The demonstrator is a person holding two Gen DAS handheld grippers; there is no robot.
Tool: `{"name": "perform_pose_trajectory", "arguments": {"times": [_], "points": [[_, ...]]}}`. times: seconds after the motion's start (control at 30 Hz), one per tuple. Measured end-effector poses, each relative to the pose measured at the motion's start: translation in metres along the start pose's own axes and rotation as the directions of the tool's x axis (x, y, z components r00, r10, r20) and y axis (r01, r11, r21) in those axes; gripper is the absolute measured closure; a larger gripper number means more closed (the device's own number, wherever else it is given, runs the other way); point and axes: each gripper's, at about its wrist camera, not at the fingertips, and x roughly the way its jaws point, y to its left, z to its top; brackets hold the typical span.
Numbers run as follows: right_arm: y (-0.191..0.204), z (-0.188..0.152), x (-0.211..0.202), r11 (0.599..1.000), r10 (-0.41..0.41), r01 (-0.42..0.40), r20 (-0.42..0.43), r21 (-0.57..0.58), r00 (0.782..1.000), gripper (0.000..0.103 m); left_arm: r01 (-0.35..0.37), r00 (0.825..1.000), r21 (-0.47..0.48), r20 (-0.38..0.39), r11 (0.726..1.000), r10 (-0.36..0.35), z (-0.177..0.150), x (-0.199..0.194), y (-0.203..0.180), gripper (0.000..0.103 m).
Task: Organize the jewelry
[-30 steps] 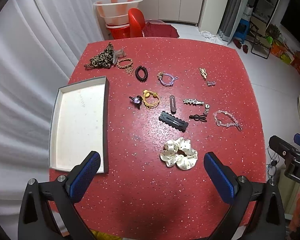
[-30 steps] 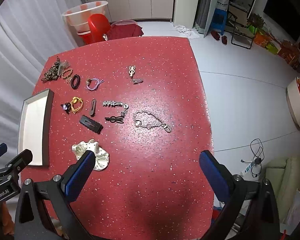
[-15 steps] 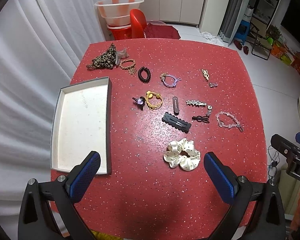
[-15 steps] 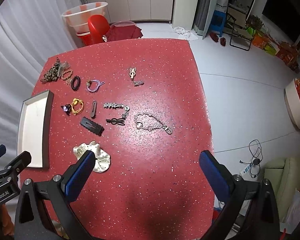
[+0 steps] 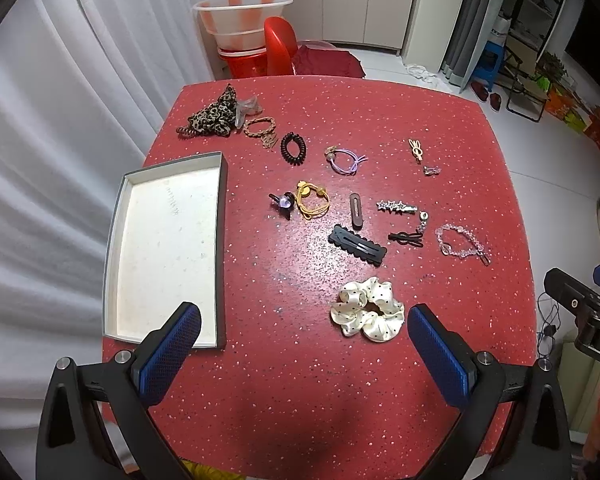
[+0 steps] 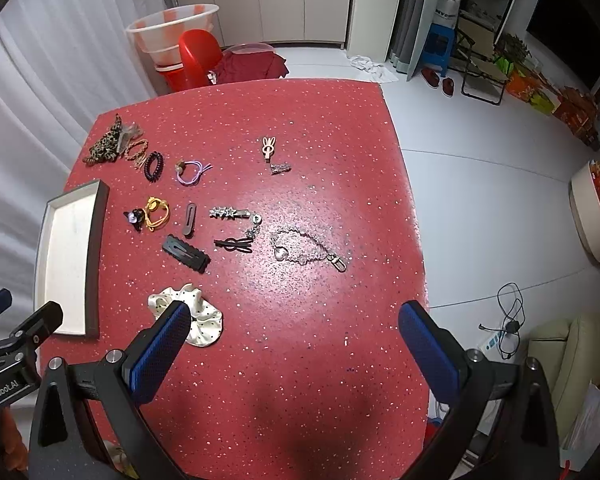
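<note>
Left wrist view: left gripper (image 5: 304, 352) at the bottom of the frame, blue pads spread wide, nothing between them. Red table (image 5: 284, 392) across the middle. Tray (image 5: 222, 240), white inside and bare, at centre left near the table's left edge. Cream scrunchie (image 5: 367, 308) low at centre, just above the right pad. Black clip (image 5: 357, 245) above it; brown clip (image 5: 356, 210) and star clip (image 5: 396, 206) higher still. Yellow tie (image 5: 312, 200) and a small purple piece (image 5: 283, 203) side by side at centre, touching or nearly so, hard to tell. Purple tie (image 5: 345, 160) and black coil (image 5: 293, 149) further up. Leopard scrunchie (image 5: 214, 118) at upper left, by the table's far corner. Bead bracelet (image 5: 462, 240) at centre right, well apart from the tray. Part of the other gripper at the right edge.

Right wrist view: right gripper (image 6: 294, 350) at the bottom, pads likewise wide apart and empty. Left pad overlapping the cream scrunchie (image 6: 202, 318) in the picture; contact not clear. Tray (image 6: 94, 248) at the left edge, seen obliquely. Bracelet (image 6: 308, 248) at centre. Rabbit clip (image 6: 268, 147) above it, a small silver piece (image 6: 280, 168) just below that clip. Black clip (image 6: 186, 253) left of centre. Floor and a cable at the right.
</note>
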Motion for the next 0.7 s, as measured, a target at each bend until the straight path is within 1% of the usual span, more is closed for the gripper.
{"name": "perform_pose_trajectory", "arguments": {"times": [0.7], "points": [[0.0011,-0.0006,0.0026,1.000,0.002,-0.002,0.000,0.000,1.000,0.000,-0.005,1.000,-0.006,-0.003,1.000,0.005,-0.0014,0.0033,0.0007,0.000]]}}
